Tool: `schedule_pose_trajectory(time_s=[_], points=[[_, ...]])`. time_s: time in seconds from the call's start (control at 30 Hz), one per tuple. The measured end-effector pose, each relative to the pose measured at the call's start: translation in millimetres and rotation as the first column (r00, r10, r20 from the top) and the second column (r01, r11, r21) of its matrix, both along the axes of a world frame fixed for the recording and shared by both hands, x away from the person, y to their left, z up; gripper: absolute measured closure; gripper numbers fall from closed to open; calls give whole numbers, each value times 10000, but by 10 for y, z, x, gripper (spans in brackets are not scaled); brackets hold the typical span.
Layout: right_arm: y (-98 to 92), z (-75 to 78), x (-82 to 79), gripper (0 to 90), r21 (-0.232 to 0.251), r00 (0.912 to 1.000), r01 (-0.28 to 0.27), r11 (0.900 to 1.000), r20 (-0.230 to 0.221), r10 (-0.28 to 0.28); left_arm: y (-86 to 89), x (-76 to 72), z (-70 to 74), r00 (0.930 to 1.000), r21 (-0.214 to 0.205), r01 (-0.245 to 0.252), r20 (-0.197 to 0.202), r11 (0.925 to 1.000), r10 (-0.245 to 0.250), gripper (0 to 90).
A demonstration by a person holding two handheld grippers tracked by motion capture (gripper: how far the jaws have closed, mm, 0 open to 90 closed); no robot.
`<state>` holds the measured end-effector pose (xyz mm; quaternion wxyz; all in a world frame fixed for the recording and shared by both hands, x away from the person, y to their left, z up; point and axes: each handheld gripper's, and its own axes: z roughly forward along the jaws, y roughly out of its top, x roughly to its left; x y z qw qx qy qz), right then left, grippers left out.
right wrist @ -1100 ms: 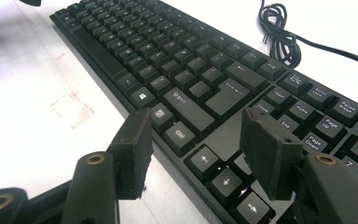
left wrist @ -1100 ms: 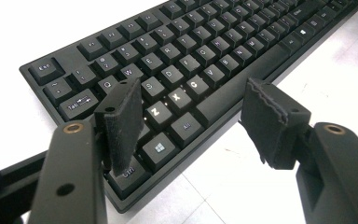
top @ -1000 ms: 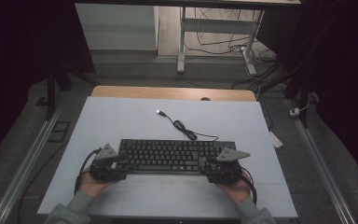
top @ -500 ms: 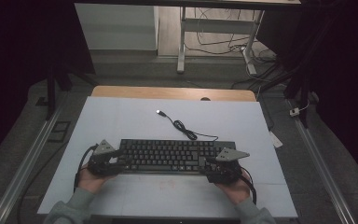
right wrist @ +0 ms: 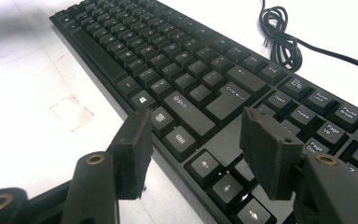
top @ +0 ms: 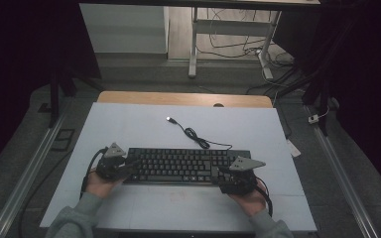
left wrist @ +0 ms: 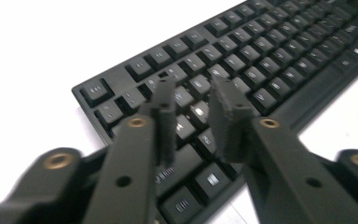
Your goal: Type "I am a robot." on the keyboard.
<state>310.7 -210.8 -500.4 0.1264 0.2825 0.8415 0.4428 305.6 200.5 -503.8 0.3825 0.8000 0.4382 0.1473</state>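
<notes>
Closing in fast, the left gripper (left wrist: 191,109) has just narrowed its jaws since the earlier frame, poised over the left-end keys of the keyboard (top: 186,165) with nothing pinched between them. Keyboard sits mid-table (top: 129,124), its cable (top: 198,137) trailing away behind. It's rigid, light, probably slidy (keycaps can pop) — best gripped by the end edges. Right gripper (right wrist: 196,149) straddles the near edge, jaws spread.
</notes>
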Motion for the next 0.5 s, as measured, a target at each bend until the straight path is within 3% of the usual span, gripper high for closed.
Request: schedule_pose_trajectory(time_s=[0.23, 0.5], points=[[-5, -5, 3, 442, -38, 10000, 47, 10000, -14, -47, -22, 53, -52, 9997, 331, 127, -232, 9994, -119, 884], [-11, -9, -3, 442, -88, 10000, 38, 10000, -48, -38, -50, 77, -93, 9986, 641, 232, -480, 9977, -201, 887]])
